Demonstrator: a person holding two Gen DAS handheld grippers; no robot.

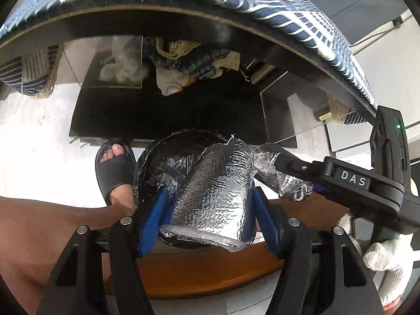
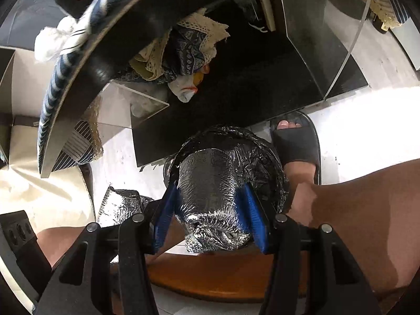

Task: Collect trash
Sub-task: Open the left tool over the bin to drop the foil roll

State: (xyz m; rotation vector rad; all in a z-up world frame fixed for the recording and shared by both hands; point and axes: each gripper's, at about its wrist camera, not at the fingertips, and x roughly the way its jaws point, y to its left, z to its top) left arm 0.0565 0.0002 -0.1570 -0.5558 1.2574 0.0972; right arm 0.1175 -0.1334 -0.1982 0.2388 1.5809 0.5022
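A trash bin [image 1: 168, 152] lined with a black bag stands on the floor below both grippers. My left gripper [image 1: 211, 194] is shut on a large sheet of embossed silver foil [image 1: 215, 183], which hangs over the bin's mouth. To its right, my right gripper [image 1: 295, 176] holds a smaller crumpled foil piece [image 1: 283, 181]. In the right wrist view, my right gripper [image 2: 208, 191] is shut on that crumpled foil [image 2: 210, 183] directly above the bin [image 2: 252, 152]. The left gripper's foil sheet [image 2: 118, 204] shows at the lower left.
A dark low table with a striped blue cloth [image 1: 183, 0] overhangs the scene, with bundled cloths [image 1: 189, 60] on its lower shelf. A person's foot in a black slide [image 1: 115, 168] stands beside the bin. A brown wooden edge [image 1: 210, 270] lies under the grippers. A gloved hand [image 1: 380, 252] grips the right tool.
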